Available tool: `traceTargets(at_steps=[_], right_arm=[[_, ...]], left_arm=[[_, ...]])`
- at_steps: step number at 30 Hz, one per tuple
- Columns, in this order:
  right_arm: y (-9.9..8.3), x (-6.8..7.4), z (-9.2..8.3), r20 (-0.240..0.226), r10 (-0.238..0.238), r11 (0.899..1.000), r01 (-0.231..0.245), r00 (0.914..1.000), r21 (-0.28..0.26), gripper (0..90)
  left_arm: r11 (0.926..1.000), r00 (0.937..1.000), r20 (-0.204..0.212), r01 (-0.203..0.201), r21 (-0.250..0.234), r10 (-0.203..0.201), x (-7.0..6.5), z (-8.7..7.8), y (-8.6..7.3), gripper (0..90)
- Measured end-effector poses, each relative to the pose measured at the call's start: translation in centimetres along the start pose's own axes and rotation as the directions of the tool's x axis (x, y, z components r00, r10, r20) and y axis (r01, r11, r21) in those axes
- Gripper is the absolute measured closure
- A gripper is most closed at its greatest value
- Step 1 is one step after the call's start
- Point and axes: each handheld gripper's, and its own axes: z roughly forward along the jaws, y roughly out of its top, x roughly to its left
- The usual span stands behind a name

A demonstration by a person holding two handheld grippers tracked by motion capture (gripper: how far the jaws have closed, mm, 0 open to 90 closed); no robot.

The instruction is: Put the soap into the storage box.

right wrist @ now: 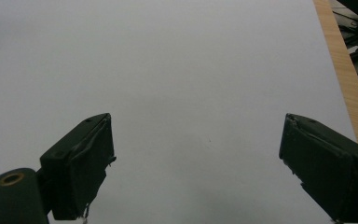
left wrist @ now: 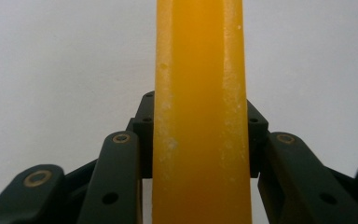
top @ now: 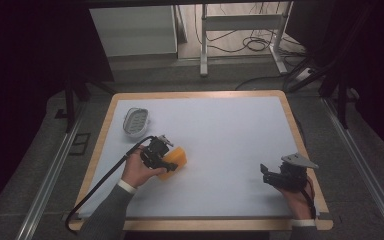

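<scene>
An orange block point(top: 180, 156) lies on the white tabletop point(top: 230, 125) left of centre. My left gripper point(top: 172, 163) is shut on it, a hand around its body. In the left gripper view the block point(left wrist: 200, 70) stands edge-on between the black jaws, both pads pressed against its sides, with my left gripper point(left wrist: 200, 135) closed around it. My right gripper point(top: 266, 175) rests near the table's right front, a grey plate on top, pointing left. In the right gripper view my right gripper point(right wrist: 196, 158) stands wide open with only bare white surface between its fingers.
A pale oval dish with a ridged inside point(top: 136, 121) sits at the table's back left, a short way behind the block. The table has a wooden rim point(top: 300, 140). A black cable point(top: 105, 177) trails from the left gripper over the front left edge.
</scene>
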Motion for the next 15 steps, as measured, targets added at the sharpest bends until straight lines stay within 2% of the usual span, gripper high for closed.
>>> traceTargets(at_steps=[1,5,6,9,15], right_arm=[[0.0,0.0,0.0,-0.003,0.001,1.0,-0.001,1.0,0.0,10.2],[-0.1,-0.3,0.1,-0.02,0.024,1.0,-0.024,0.9995,0.001,10.1],[-0.2,-0.5,-0.1,-0.024,0.031,1.0,-0.031,0.9992,-0.001,10.1],[0.0,-0.7,-0.3,-0.026,0.042,0.999,-0.042,0.9988,-0.016,10.2],[0.1,-0.9,-0.5,-0.028,0.05,0.999,-0.05,0.9984,-0.021,10.2]], left_arm=[[1.0,0.9999,0.009,0.007,0.003,-0.007,0.2,-0.2,0.1,60.8],[0.9991,0.9994,-0.001,0.034,-0.026,-0.034,0.7,-1.2,0.2,60.9],[0.9983,0.9989,-0.012,0.045,-0.036,-0.045,0.9,-2.0,0.3,60.9],[0.9973,0.998,-0.031,0.053,-0.051,-0.055,1.3,-2.9,0.4,60.9],[0.996,0.997,-0.041,0.063,-0.063,-0.065,1.8,-3.5,0.3,60.9]])
